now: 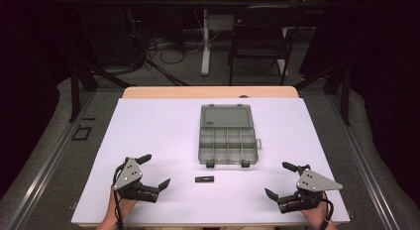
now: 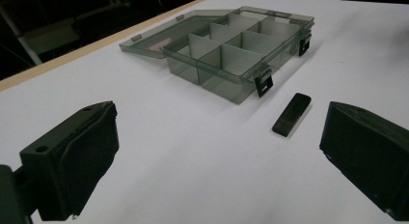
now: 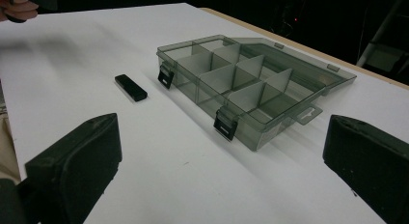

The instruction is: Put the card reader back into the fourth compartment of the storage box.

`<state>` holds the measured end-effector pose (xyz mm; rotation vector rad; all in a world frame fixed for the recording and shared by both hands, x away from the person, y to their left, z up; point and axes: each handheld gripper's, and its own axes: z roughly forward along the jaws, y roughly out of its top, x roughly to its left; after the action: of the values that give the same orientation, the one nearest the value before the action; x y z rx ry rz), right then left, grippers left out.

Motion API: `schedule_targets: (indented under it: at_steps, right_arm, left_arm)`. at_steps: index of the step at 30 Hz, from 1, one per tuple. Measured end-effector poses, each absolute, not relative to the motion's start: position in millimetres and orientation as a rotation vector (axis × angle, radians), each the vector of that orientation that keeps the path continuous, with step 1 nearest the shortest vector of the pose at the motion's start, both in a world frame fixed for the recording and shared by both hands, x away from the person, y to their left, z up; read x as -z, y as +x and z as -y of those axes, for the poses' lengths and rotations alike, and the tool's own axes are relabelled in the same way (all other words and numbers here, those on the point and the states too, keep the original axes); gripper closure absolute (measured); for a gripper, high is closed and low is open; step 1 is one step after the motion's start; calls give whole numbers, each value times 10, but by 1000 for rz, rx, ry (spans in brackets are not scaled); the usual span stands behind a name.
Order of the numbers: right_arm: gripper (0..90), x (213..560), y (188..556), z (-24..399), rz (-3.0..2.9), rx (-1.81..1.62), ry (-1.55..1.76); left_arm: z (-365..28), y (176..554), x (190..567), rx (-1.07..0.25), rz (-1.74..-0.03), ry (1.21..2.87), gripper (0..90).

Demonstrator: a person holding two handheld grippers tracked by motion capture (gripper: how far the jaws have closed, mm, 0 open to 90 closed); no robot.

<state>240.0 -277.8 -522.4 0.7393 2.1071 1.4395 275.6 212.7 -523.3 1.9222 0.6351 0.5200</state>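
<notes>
Dark room, chair point(image 1: 260, 29) at 12 o'clock; white table point(image 1: 158, 126) bears open organizer point(image 1: 228, 141), empty, black stick point(image 1: 204, 179) just at its 6; left gripper point(image 1: 151, 171) and right gripper point(image 1: 282, 180) gape wide, holding nothing; stick's make indiscernible.

Cut off at the bottom edge of the high view: both forearms, behind the left gripper point(image 1: 153, 171) and right gripper point(image 1: 280, 180). Too small there to read: the marking on the small black stick point(image 1: 204, 179) lying between the two pairs of fingers. Cropped in each gripper view: the lower ends of the black fingers point(image 2: 79, 151) point(image 3: 369, 159). Blurred beyond the right gripper's fingers: a hand point(image 3: 18, 7), clipped by the upper corner.
</notes>
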Motion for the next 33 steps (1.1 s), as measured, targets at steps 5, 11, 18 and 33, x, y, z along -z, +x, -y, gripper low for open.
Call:
schedule_targets:
  at_steps: [5,11,18,33]
  right_arm:
    - [0,5229,2395,2774,-2107,-1436,739]
    - [0,5225,2385,2782,-2110,-1432,742]
    - [0,5233,2390,2771,-2119,-1431,740]
    - [0,5229,2376,2759,-2129,-1423,732]
  left_arm:
    - [-2070,2816,5218,-489,-616,1949,0]
    - [-1979,2884,5210,-471,-583,1973,0]
    - [-1923,2950,5210,-457,-557,1994,0]
    - [-1758,3053,5244,-434,-510,2007,0]
